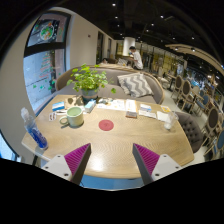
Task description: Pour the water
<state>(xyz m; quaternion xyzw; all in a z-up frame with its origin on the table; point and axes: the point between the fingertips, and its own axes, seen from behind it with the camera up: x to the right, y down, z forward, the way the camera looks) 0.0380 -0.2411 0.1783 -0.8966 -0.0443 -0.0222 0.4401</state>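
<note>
The scene is being viewed from one wide-angle camera mounted on the gripper (111,160), facing forward along its fingers. The worktop (120,140) is being seen from above its near edge, with the room beyond it.

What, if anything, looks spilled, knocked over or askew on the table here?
Nothing stands out. The mug, the bottle and the potted plant all stand upright on the wooden table, with no spill visible. The gripper hangs short of them, fingers open and empty.

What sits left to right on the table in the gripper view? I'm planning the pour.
Water bottle → green mug → red coaster → papers. The open tool hovers before the table, holding nothing.
</note>
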